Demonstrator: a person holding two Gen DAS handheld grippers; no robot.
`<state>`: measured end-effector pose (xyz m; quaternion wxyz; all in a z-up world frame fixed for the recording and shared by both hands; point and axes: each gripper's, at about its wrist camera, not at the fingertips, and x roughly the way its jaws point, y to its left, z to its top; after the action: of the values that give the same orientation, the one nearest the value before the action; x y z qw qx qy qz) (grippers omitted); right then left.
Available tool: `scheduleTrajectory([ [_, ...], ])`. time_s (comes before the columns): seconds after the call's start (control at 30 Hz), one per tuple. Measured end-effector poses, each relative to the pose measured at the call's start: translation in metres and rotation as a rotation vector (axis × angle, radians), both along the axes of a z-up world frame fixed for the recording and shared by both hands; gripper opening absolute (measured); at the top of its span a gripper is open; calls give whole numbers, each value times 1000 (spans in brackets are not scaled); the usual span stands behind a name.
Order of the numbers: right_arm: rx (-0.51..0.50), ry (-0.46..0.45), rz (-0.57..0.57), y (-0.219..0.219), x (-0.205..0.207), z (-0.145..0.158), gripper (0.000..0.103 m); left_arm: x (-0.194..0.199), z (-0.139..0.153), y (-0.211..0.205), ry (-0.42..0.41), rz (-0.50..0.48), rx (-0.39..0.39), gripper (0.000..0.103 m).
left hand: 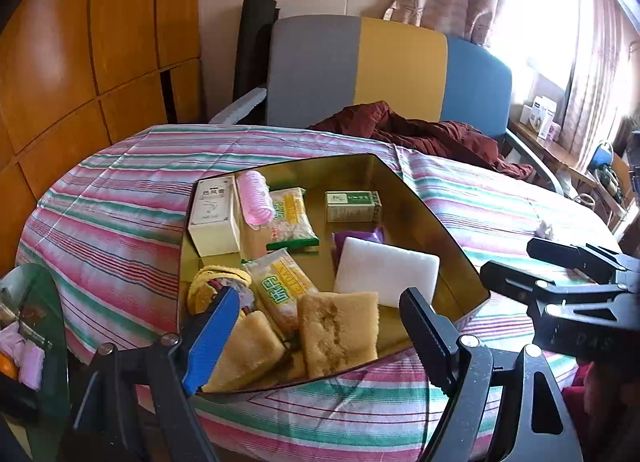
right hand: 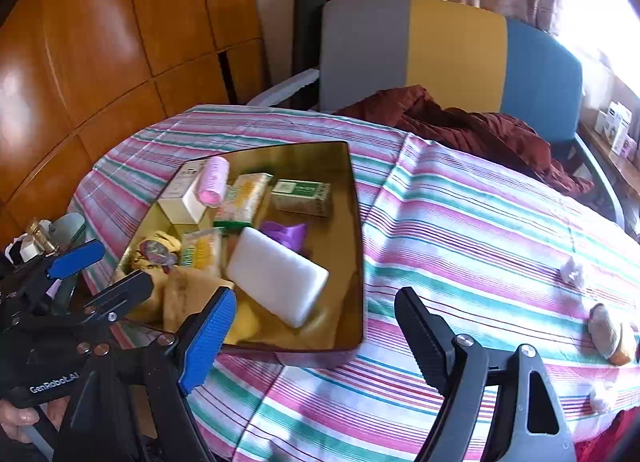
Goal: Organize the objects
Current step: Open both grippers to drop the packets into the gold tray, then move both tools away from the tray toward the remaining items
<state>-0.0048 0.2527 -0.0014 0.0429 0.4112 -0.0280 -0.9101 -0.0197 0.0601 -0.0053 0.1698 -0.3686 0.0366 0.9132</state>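
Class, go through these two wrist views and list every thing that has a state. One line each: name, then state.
left gripper: open, holding nothing
right gripper: open, holding nothing
tray: filled, resting on the striped cloth
white block: lying flat in tray
pink roller: on its side
red garment: crumpled

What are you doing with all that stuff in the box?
A person is tidying small things into a gold tray on a striped tablecloth. It already holds a white sponge, snack packets, small boxes and a pink hair roller. Both tools, left tool and right tool, are open and empty, hovering over it.
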Motion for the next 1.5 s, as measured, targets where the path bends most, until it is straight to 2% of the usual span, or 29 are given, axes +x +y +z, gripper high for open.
scheduleTrajectory([
  [0.33, 12, -42, -121, 54, 8, -15, 83, 5, -2, 22, -7, -56, -25, 83],
  [0.6, 28, -82, -266, 120, 20, -24, 83, 8, -2, 50, -10, -135, -35, 84],
  [0.9, -36, -166, -499, 216, 42, -33, 83, 13, -3, 91, -25, -245, -46, 84],
  [1.23, -109, -178, -817, 335, 82, -25, 83, 21, -9, 138, -54, -369, -63, 86],
  [1.5, -160, -197, -987, 407, 85, -46, 83, 27, -18, 171, -79, -445, -96, 86],
])
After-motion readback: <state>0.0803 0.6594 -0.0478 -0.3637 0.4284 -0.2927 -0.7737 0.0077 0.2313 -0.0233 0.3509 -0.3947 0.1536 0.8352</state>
